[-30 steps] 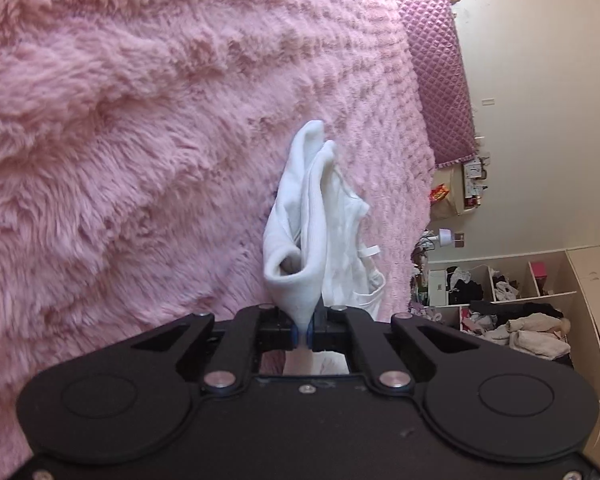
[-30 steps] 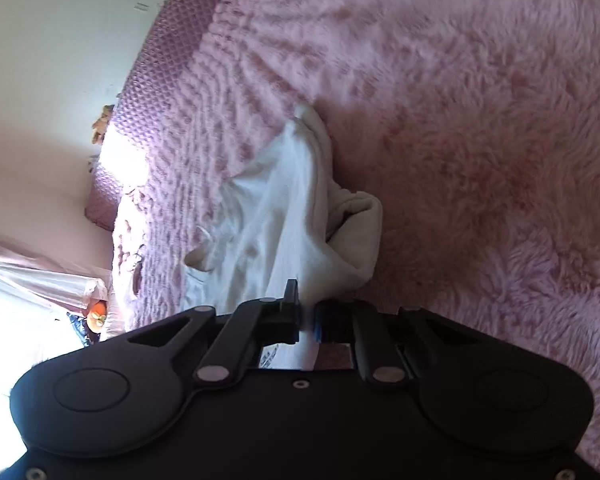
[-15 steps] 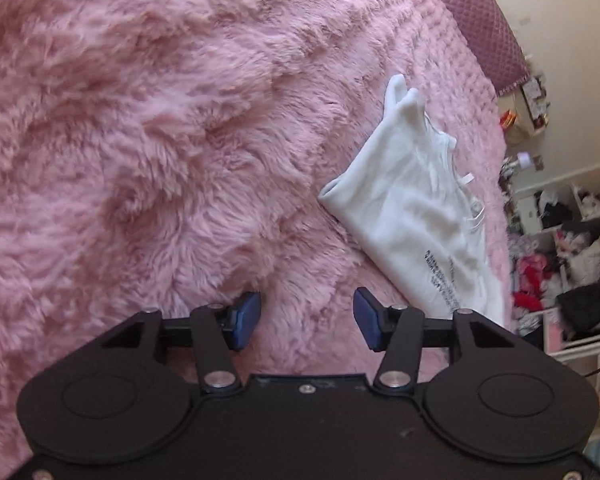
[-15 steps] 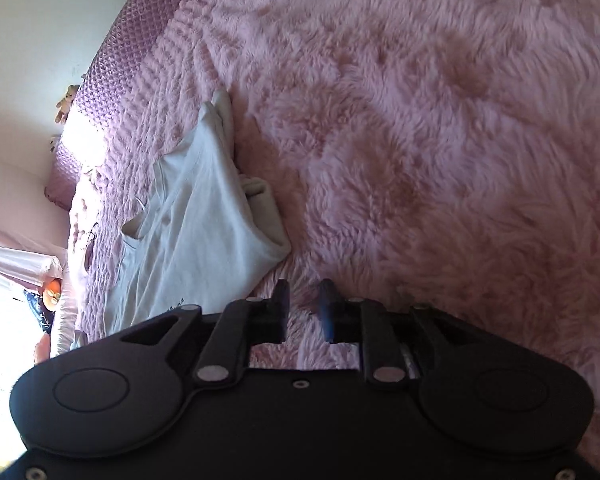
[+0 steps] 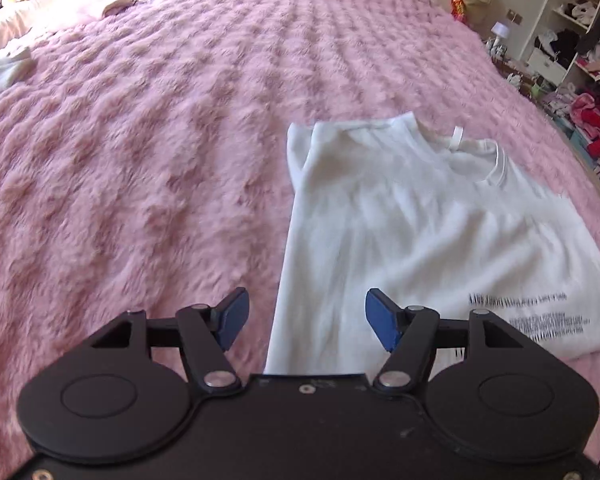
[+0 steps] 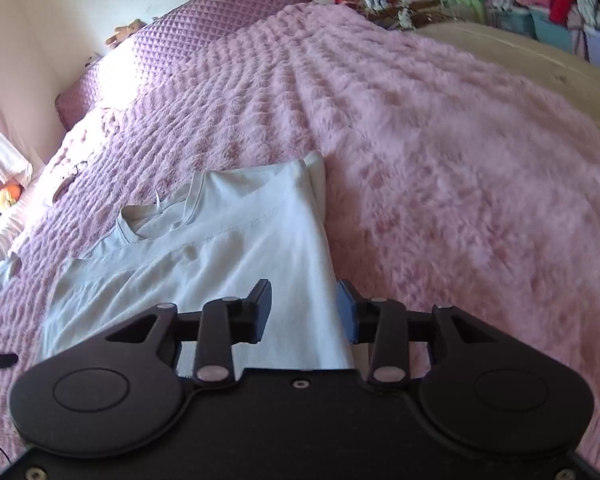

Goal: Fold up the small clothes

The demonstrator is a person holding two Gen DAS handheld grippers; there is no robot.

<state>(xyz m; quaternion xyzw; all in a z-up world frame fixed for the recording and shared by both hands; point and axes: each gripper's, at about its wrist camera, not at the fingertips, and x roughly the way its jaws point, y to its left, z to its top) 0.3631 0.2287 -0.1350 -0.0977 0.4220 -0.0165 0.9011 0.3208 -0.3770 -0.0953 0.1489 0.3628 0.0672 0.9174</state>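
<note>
I am opening my left tool (image 5: pixel 306 320) and right tool (image 6: pixel 303 310), both empty, above the white shirt (image 5: pixel 420 232), which is lying flat on the pink bed cover (image 5: pixel 140 160), probably for the next fold.

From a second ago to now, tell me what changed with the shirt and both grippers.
Both grippers let go. The left gripper and right gripper each pinched a bunched-up part of the white shirt; now their jaws are opening with nothing pressed between them, and the shirt lies spread flat on the pink blanket. The blanket itself looks unchanged.
</note>
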